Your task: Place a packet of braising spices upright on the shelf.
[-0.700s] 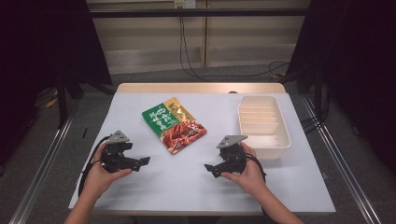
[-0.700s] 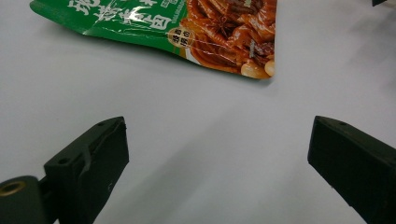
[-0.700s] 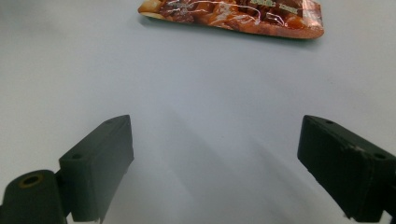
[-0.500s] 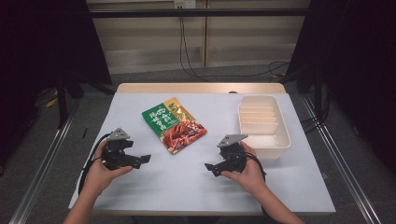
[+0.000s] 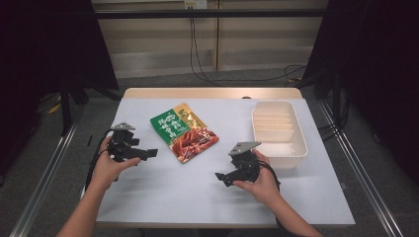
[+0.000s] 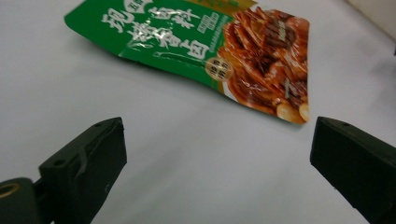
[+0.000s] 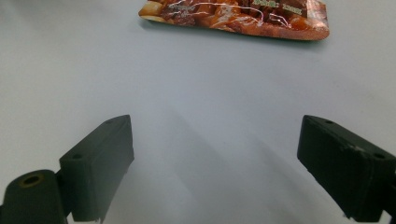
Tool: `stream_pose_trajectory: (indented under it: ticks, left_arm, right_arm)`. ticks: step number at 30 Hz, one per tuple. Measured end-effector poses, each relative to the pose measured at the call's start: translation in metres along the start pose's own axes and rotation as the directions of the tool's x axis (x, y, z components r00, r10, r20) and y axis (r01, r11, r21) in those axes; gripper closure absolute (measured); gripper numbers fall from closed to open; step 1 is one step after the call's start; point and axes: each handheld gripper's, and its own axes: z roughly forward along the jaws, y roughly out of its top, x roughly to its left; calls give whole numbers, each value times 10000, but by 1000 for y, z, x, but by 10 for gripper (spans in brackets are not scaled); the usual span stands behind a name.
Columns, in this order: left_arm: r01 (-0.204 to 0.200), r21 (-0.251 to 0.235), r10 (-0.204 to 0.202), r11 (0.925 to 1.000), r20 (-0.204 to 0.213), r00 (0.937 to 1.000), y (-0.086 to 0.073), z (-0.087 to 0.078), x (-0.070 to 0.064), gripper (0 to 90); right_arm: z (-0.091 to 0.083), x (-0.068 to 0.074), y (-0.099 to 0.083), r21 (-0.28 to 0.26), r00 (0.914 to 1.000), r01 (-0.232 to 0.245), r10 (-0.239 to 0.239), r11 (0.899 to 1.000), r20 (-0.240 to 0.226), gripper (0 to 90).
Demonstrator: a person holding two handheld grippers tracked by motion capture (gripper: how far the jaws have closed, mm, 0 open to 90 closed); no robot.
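Moved left gripper (image 5: 148,152) slightly toward sauce packet (image 5: 184,132), jaws wide, empty. Right gripper (image 5: 223,176) crept in too (also wide). Pickup not started; tray (image 5: 296,143) waiting.

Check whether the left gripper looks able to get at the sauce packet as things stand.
Probably yes. The left gripper is open and aimed at the sauce packet, with bare table between them. The packet lies flat, so pinching an edge may be fiddly.
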Motion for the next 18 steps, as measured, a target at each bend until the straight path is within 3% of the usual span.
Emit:
stream_pose_trajectory:
  ticks: [11,13,15,18]
  left_arm:
    - [310,449,-288,9985,-488,9984,39,19,24,52]
    - [565,305,-549,9979,-528,9971,45,23,25,57]
    - [389,565,-356,9976,-595,9976,51,26,29,57]
    - [522,579,-485,9970,-644,9967,60,33,32,57]
  right_arm:
    - [1,1,1,-56,9998,64,-65,10000,-173,107]
    - [1,1,1,9,9998,100,-100,9999,-182,107]
    - [1,1,1,-9,9997,98,-98,10000,-220,107]
    - [2,1,1,-28,9998,64,-64,10000,-209,107]
